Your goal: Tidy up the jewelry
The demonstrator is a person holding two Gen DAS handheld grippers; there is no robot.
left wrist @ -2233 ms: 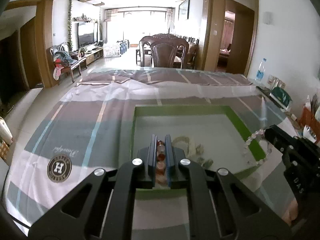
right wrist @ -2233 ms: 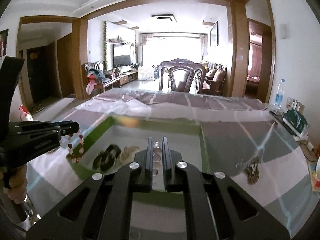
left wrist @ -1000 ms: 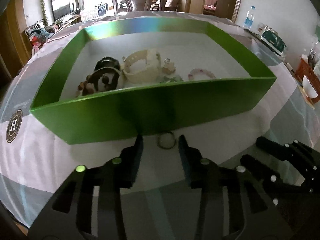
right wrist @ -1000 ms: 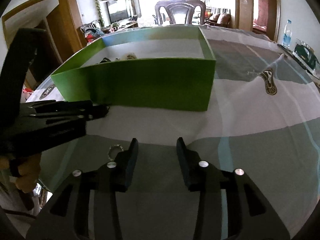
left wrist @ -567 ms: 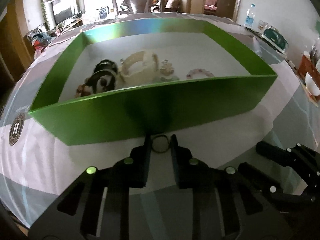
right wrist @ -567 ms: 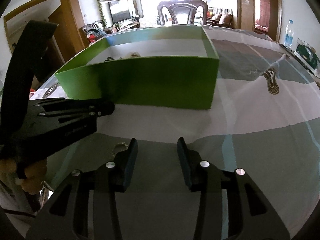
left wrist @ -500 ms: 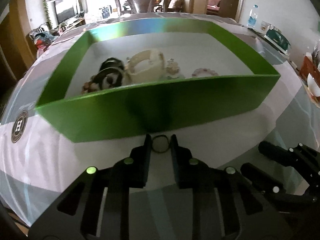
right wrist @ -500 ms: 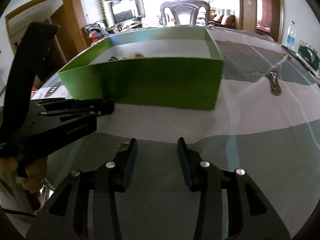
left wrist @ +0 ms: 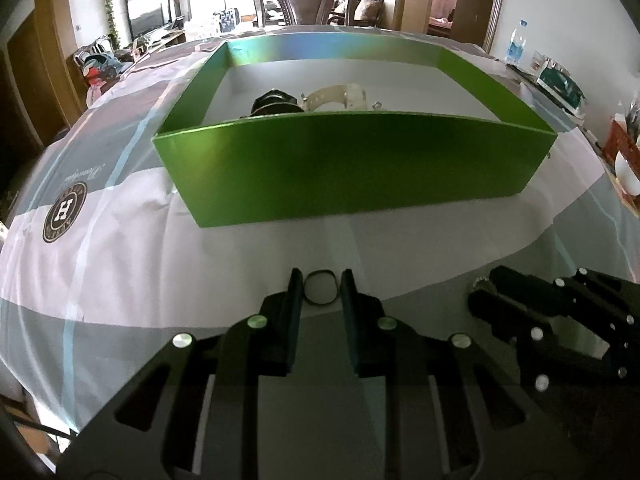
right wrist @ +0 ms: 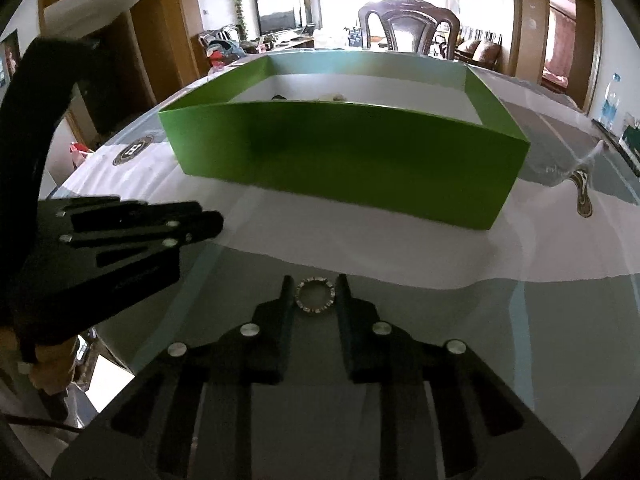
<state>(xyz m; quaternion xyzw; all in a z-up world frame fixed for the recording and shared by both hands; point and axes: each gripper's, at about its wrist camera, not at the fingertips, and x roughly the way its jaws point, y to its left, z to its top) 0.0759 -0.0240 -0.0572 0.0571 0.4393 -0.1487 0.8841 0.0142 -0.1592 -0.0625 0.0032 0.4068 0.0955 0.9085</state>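
My left gripper [left wrist: 320,286] is shut on a thin dark ring [left wrist: 320,293], low over the tablecloth in front of the green box [left wrist: 352,172]. My right gripper [right wrist: 314,292] is shut on a silver studded ring [right wrist: 315,295], also in front of the green box [right wrist: 344,160]. Inside the box lie a dark watch [left wrist: 276,103], a cream bracelet [left wrist: 340,94] and other small pieces. The right gripper shows at the right of the left wrist view [left wrist: 480,284]; the left gripper shows at the left of the right wrist view [right wrist: 216,222].
The table wears a grey and white cloth with a round H logo [left wrist: 64,212]. A water bottle [left wrist: 514,46] and a dark green box [left wrist: 560,84] stand at the far right. A wooden chair [left wrist: 308,0] stands behind the table.
Both grippers have put bracelets in the box, come down in front of it, and closed on rings. The left has drawn back from the box with its ring; the right has closed on the studded ring.
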